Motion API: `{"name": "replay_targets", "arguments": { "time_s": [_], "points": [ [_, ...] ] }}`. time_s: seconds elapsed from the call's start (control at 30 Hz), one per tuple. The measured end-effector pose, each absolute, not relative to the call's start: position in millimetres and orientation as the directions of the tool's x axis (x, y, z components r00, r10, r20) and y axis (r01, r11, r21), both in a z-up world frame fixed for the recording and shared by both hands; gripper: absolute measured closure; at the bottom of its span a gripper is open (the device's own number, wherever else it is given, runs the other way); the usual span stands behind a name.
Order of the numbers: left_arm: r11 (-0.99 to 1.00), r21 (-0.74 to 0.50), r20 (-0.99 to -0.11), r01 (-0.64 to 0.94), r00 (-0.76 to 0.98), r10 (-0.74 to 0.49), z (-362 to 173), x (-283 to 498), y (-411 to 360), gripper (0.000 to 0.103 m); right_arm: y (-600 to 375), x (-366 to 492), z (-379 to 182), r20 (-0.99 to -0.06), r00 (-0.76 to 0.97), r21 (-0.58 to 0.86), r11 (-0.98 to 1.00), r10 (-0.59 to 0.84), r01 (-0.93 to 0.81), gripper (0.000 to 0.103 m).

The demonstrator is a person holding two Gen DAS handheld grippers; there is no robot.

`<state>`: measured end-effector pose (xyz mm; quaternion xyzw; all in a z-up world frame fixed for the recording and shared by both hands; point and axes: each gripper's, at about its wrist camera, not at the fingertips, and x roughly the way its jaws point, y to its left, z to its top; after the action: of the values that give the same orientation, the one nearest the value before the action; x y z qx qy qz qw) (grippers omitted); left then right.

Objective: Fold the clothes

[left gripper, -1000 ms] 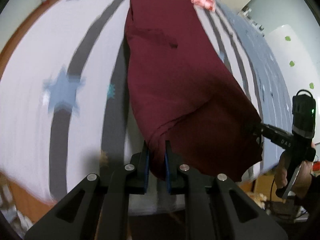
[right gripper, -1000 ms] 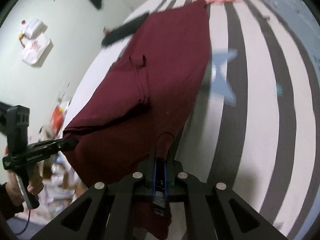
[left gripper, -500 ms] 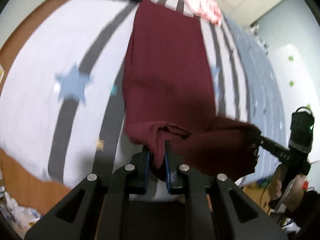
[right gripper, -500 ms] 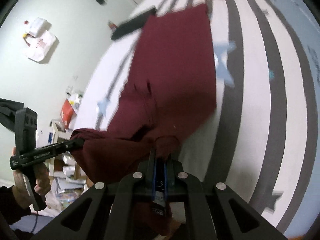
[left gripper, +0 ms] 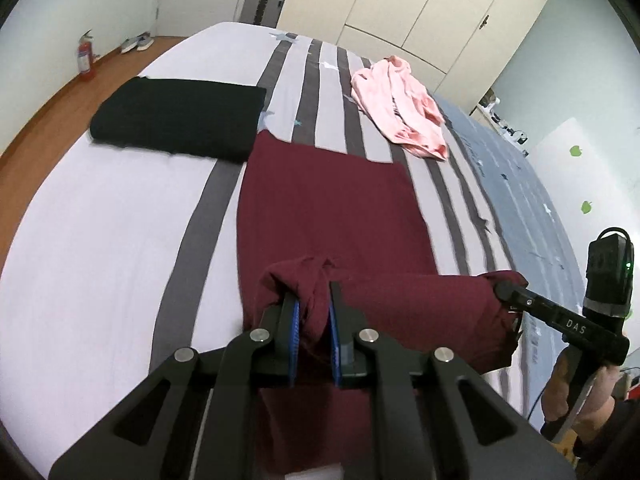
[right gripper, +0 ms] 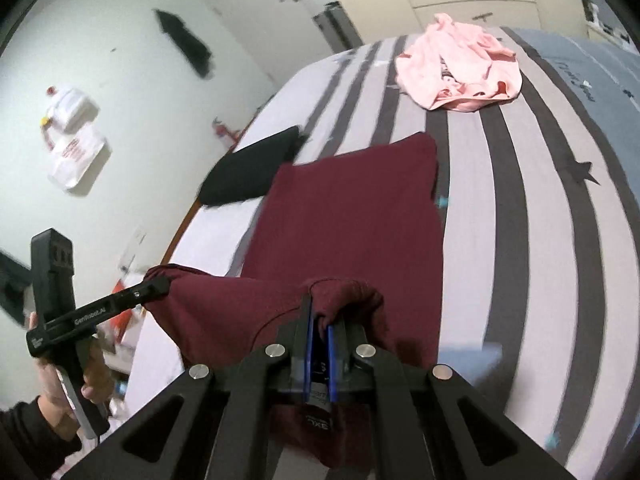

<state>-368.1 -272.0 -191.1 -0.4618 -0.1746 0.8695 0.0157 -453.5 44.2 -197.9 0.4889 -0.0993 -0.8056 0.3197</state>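
A maroon garment lies flat on the striped bed, also seen in the right wrist view. Its near edge is lifted off the bed. My left gripper is shut on the near left corner of the maroon garment. My right gripper is shut on the near right corner; it also shows at the right of the left wrist view. The left gripper shows at the left of the right wrist view. The held edge hangs stretched between the two grippers.
A folded black garment lies at the far left of the bed. A crumpled pink garment lies at the far right. A wardrobe stands behind the bed. A red fire extinguisher stands on the wooden floor at left.
Both grippers have lifted and carried the near edge of the maroon garment forward over its flat part. The views have tilted up from the bed towards the room.
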Motion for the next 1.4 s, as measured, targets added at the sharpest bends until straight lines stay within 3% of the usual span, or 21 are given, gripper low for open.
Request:
{"name": "replay_targets", "arguments": {
  "time_s": [0.2,0.67,1.1,1.23,1.4],
  "points": [
    [-0.938,-0.316,-0.825,0.140,-0.530,0.199,-244,-434,-291,0.093,18,-524,-240,-0.750,-0.333,0.437,-0.806,-0.572,0.399,0.098],
    [-0.953,-0.283,-0.854,0.106,-0.480,0.200,-281,-452,-292,0.092,16,-571,-313,-0.788,-0.269,0.465,-0.821,-0.554,0.330,0.098],
    [-0.945,-0.292,-0.849,0.144,-0.493,0.187,-277,-452,-289,0.091,14,-581,-313,-0.786,-0.263,0.449,-0.810,-0.559,0.378,0.098],
    [-0.933,-0.328,-0.835,0.148,-0.508,0.212,-260,-440,-295,0.085,23,-576,-304,-0.780,-0.251,0.468,-0.800,-0.574,0.375,0.091],
    [-0.938,-0.278,-0.832,0.205,-0.539,0.129,-239,-409,-302,0.076,57,-561,-272,-0.775,-0.333,0.422,-0.832,-0.538,0.361,0.088]
  ]
}}
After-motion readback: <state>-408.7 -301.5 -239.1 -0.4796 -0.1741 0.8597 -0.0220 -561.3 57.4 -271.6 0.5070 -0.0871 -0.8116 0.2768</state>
